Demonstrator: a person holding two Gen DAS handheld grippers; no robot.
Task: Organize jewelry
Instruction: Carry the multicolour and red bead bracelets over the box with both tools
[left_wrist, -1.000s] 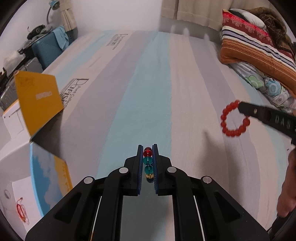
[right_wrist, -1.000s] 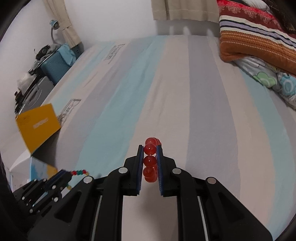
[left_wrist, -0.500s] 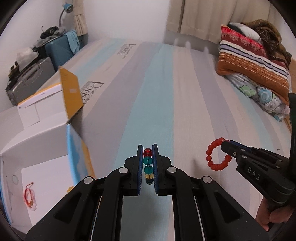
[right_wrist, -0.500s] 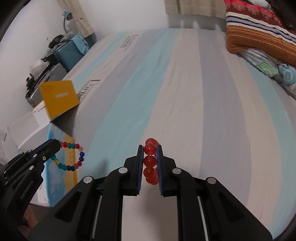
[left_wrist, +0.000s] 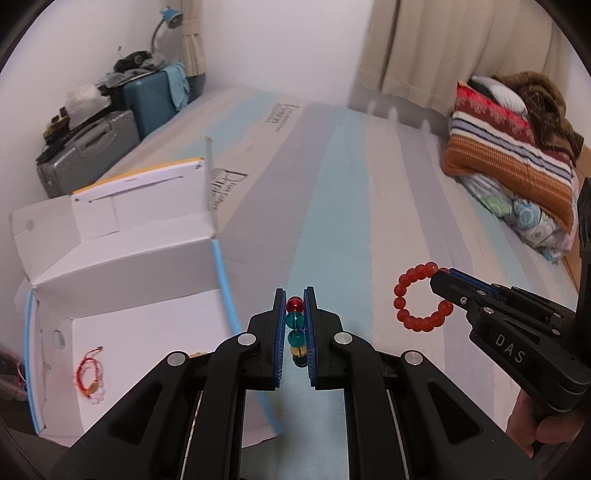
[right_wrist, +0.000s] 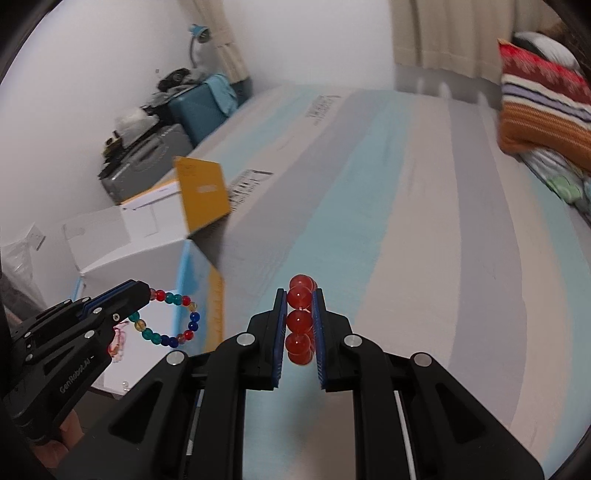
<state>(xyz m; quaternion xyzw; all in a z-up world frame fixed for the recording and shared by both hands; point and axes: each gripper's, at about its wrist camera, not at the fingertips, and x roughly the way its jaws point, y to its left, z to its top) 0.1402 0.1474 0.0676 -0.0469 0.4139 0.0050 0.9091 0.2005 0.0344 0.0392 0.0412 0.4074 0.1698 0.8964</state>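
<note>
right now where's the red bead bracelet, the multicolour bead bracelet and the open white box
red bead bracelet (left_wrist: 400, 300), left wrist view, left arc of the loop
multicolour bead bracelet (right_wrist: 192, 325), right wrist view, a blue bead
open white box (left_wrist: 122, 266), left wrist view, inner back wall

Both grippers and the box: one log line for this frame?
left gripper: shut on multicoloured glass-bead bracelet | right gripper: shut on red round-bead bracelet | open white cardboard box: holds red cord bracelet

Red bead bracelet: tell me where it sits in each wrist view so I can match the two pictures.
Left wrist view: the red bead bracelet hangs right of centre as a full ring from the right gripper.
Right wrist view: the bracelet is at centre, edge-on between the pads.
Shared landmark: the open white box on the left.
</note>
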